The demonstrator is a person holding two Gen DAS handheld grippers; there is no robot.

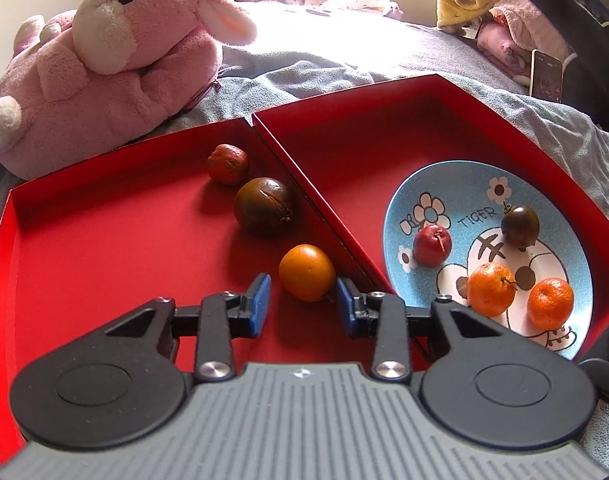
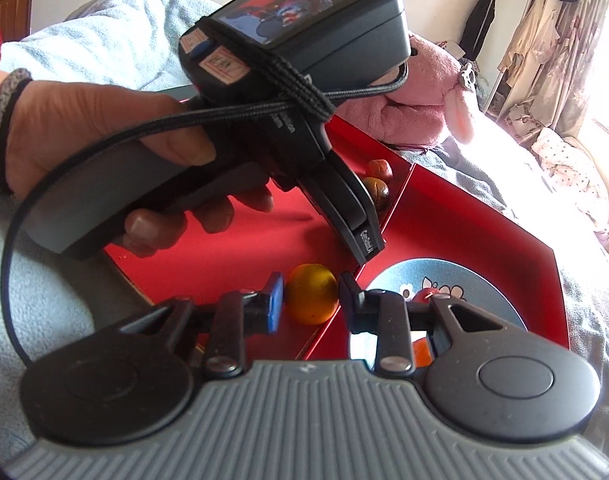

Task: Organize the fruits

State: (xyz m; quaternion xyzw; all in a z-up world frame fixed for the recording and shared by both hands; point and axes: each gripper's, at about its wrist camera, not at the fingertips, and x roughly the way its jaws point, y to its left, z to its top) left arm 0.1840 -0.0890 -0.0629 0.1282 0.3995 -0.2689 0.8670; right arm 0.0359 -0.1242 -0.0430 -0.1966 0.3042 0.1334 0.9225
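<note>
- The left tool point(image 1: 303, 300) has its blue-padded fingers apart and holds nothing; it hangs low over the left red tray point(image 1: 104, 240), with the orange point(image 1: 306, 272) lying on the tray floor just ahead of the gap between the fingers.
- The right tool point(image 2: 310, 300) also stands apart and empty; the same orange point(image 2: 311, 294) shows between its fingertips, but whether they touch it I cannot tell.
- In the right wrist view, the person's left hand point(image 2: 84, 132) grips the handle of the left tool, which reaches across the trays.
- Farther back in the left tray, near the dividing wall, lie a dark brown-green fruit point(image 1: 264, 205) and a reddish wrinkled fruit point(image 1: 228, 164).
- The right red tray point(image 1: 344, 140) sits edge to edge with the left one and holds a blue plate point(image 1: 424, 184) printed with flowers and the word "TIGER".
- On the plate lie a small red fruit point(image 1: 432, 245), a dark round fruit point(image 1: 520, 226) and two tangerines point(image 1: 491, 289), the second point(image 1: 550, 308) just beside the first.
- Both trays rest on a bed with a grey-blue blanket point(image 1: 324, 68); a pink plush rabbit point(image 1: 116, 68) lies behind the left tray.
</note>
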